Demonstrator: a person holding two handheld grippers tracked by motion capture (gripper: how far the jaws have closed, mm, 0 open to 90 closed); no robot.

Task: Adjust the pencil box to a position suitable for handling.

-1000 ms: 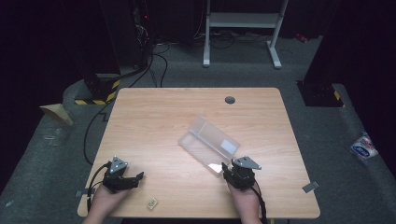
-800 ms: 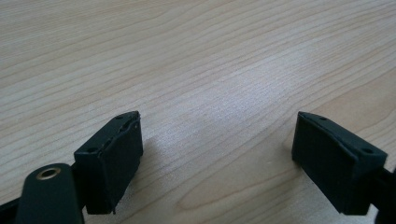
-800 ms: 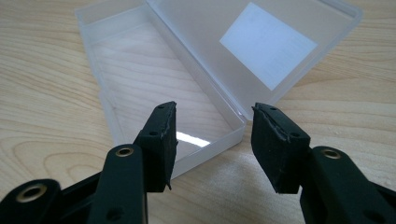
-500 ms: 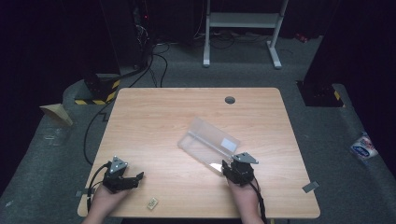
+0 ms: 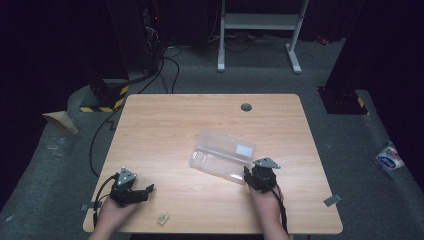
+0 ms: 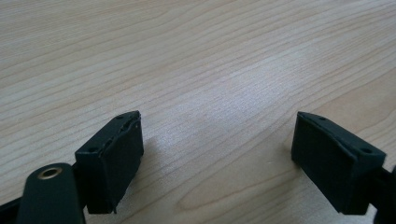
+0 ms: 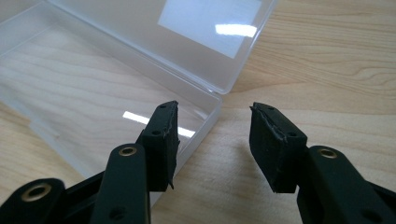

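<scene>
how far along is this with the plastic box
Done: the clear plastic box lies open on the table, lid up, nothing inside. In hand: the right gripper, jaws open, sits at the box's near corner without gripping it. Left: the small tan piece lies untouched near the open left gripper, so any loading and closing remain.

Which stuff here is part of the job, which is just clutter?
In the job:
- clear plastic box, lid open
- right gripper, open at the box's corner
- left gripper, open over bare table

Lying about:
- small tan piece near the front edge
- dark round hole in the tabletop
</scene>
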